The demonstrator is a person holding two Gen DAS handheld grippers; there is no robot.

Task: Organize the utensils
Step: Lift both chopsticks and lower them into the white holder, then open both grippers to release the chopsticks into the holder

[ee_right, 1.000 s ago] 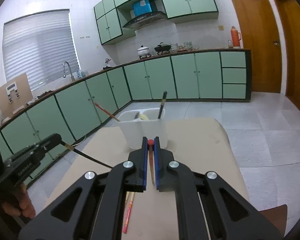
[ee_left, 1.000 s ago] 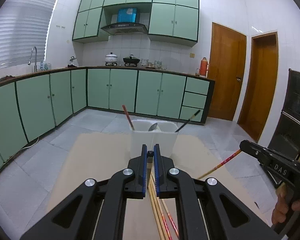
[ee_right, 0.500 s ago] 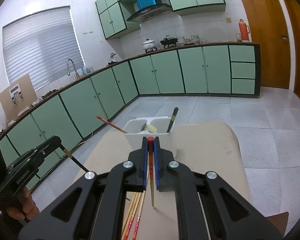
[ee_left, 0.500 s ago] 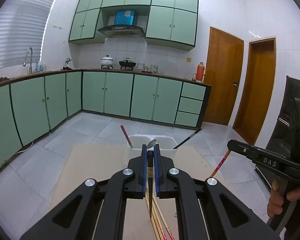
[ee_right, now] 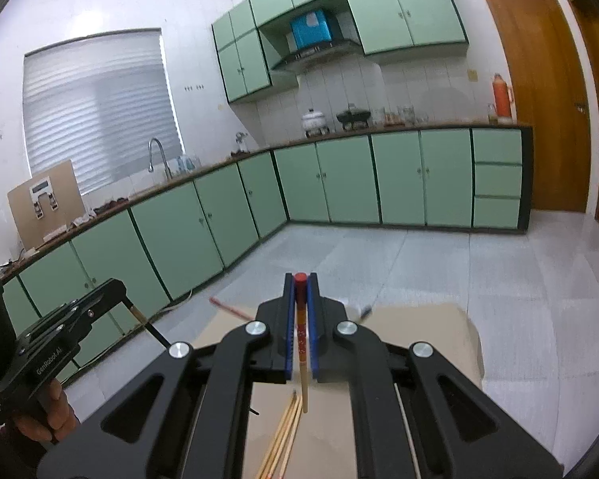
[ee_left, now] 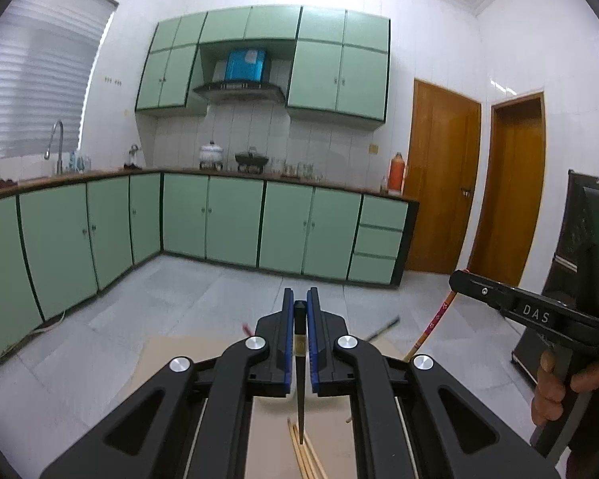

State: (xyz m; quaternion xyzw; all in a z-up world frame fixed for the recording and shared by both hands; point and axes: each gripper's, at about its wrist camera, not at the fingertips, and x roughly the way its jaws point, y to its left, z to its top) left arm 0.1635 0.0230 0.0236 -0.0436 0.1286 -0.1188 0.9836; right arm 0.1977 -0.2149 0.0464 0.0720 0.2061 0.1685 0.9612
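Observation:
My left gripper is shut on a dark chopstick that hangs point down above the tan table. My right gripper is shut on a red-topped chopstick, also hanging point down. Several loose chopsticks lie on the table below; they also show in the left wrist view. The white utensil holder is hidden behind the gripper bodies; only a red stick tip and a dark stick tip poke out. Each gripper shows in the other view: the right one, the left one.
Green cabinets run along the far walls with a worktop, sink tap and pots. Two wooden doors stand at the right. A dark appliance stands right of the table. The table's far edge lies just beyond the fingers.
Both grippers have risen and tilted up with their chopsticks. The white holder has dropped out of sight behind the gripper bodies. The table fills less of both views.

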